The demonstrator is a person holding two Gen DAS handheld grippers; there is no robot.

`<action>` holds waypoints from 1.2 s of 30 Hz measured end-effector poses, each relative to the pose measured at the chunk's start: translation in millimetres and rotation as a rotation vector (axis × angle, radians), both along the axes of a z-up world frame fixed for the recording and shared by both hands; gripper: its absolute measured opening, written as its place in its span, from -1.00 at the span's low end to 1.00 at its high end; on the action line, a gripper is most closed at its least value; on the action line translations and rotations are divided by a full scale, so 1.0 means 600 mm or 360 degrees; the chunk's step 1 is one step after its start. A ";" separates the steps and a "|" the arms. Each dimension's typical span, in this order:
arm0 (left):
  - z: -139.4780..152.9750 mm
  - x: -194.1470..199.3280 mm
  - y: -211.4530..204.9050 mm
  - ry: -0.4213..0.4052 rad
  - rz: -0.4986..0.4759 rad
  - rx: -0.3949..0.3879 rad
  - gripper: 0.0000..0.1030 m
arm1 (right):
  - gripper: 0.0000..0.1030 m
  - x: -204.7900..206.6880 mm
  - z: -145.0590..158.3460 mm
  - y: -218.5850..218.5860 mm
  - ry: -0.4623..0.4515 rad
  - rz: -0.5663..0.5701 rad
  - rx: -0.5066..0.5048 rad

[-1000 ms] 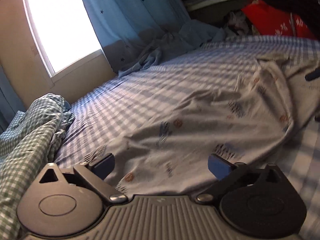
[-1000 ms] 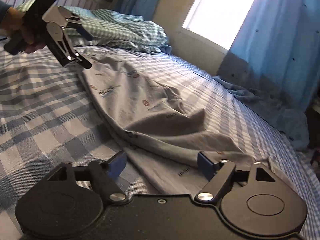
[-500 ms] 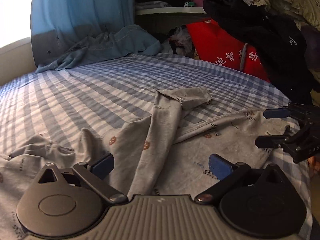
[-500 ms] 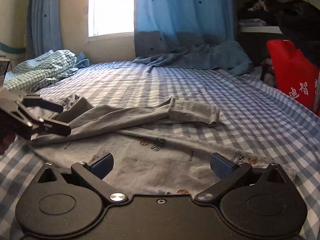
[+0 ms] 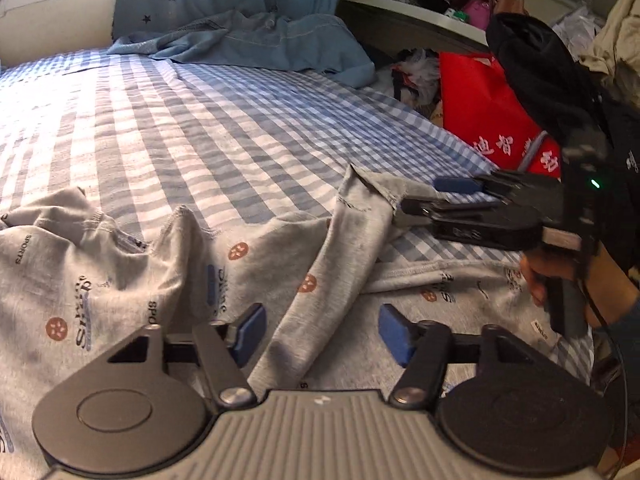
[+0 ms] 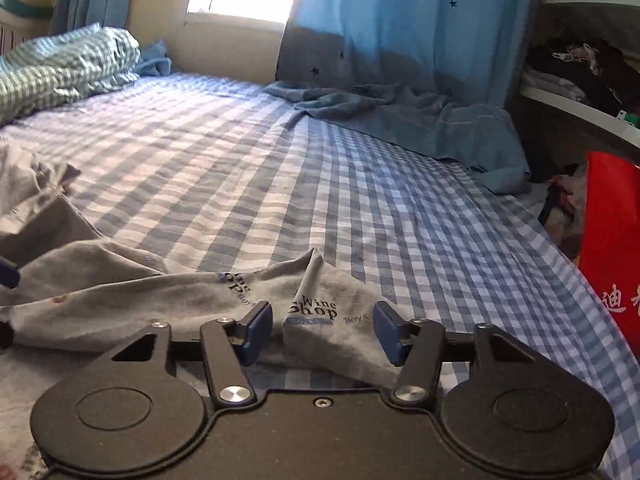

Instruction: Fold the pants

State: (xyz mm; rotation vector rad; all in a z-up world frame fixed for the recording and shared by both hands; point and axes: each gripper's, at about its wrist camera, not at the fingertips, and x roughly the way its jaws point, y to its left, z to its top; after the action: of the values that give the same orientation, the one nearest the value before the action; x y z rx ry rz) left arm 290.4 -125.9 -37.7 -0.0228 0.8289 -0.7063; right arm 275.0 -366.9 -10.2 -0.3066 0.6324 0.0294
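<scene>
Grey printed pants [image 5: 120, 280] lie rumpled on the blue checked bed sheet [image 5: 200, 140]. One leg [image 5: 344, 248] is folded up and across, ending in a cuff [image 5: 376, 186]. My left gripper [image 5: 322, 334] hovers low over the pants with that leg's ridge running between its blue pads; the jaws are closing and the pads do not press the cloth. My right gripper [image 6: 322, 332] straddles the cuff [image 6: 320, 312], jaws closing, pads still apart from the fabric. In the left wrist view the right gripper [image 5: 424, 198] reaches in from the right, held by a hand [image 5: 560, 276].
A crumpled blue cloth [image 6: 420, 120] lies under the blue curtain [image 6: 400, 20] at the far side. A green checked quilt [image 6: 60, 68] is at the far left. A red bag [image 5: 492, 120], a black garment [image 5: 552, 80] and cluttered shelves [image 6: 580, 80] stand beyond the bed's right edge.
Both views swung toward the shelf side of the bed. The right gripper moved onto the leg cuff, the left closer over the folded leg. Both pairs of jaws have narrowed.
</scene>
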 end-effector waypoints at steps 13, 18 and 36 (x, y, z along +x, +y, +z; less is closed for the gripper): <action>0.002 -0.007 -0.040 0.0000 -0.0006 0.0184 -1.00 | -0.96 0.013 -0.019 -0.014 0.0079 0.0026 -0.0083; 0.033 -0.046 -0.048 -0.0192 -0.0058 0.0266 -1.00 | -0.97 -0.065 0.044 -0.044 -0.0145 0.0099 -0.0301; -0.014 -0.236 -0.089 -0.0626 -0.0481 0.0672 -1.00 | -0.47 -0.406 -0.054 -0.146 -0.0161 -0.0104 -0.0334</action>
State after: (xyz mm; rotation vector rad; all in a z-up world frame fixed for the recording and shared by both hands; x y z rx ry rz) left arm 148.5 -179.4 -45.8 0.6145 0.5912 -0.7732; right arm 31.3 -454.8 -42.4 -0.4868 0.5454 -0.1151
